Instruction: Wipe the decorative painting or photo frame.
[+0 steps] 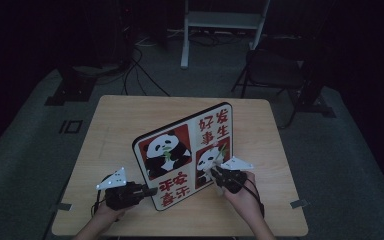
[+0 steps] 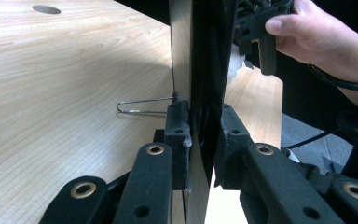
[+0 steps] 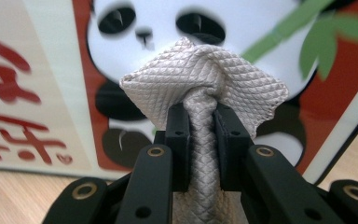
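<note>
1. The step in hand looks like wiping the board (image 1: 182, 155): the left gripper (image 1: 150, 191) holds it upright on the desk (image 1: 115, 125), and the right gripper (image 1: 215, 172) brings a cloth (image 3: 200, 70) to its printed face.
2. The left gripper is closed on the lower left edge of the board; in the left gripper view the pads press on both sides of the thin panel. A wire stand (image 2: 142, 106) lies on the desk behind it.
3. The right gripper is closed on the bunched cloth, which spreads out above the jaws just in front of the small panda picture. Whether the cloth touches the face, I cannot tell.
4. The next move, I think, calls for light pressure and strokes across the face, while the left gripper keeps firm, so the board does not tip.
5. Both forearms come in from the near edge of the desk; the left hand (image 1: 105, 212) is low, and the right hand (image 1: 242, 192) reaches forward to the lower right part of the board.
</note>
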Demonstrator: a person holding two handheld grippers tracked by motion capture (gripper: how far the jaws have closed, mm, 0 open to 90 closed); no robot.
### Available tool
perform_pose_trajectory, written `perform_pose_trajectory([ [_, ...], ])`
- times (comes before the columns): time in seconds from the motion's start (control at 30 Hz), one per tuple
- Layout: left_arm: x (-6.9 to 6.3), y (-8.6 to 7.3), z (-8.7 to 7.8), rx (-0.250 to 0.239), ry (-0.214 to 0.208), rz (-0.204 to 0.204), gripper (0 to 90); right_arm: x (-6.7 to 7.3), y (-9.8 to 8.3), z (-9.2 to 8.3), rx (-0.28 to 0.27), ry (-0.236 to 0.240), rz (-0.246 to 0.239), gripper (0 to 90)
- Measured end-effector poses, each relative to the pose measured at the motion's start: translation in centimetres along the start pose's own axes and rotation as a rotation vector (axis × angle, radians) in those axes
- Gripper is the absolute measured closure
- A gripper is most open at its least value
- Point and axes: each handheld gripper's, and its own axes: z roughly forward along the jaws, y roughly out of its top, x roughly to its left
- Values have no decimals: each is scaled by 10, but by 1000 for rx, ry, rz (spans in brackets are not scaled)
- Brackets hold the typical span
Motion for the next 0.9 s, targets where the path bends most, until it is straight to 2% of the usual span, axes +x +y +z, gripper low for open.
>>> perform_pose_trajectory([
  [0.53, 0, 0, 0, -2, 2, 1, 791, -3, -27, 17, 111, 15, 27, 777],
  [0.9, 1, 0, -1, -4, 3, 1, 791, -4, -36, 23, 145, 20, 36, 777],
])
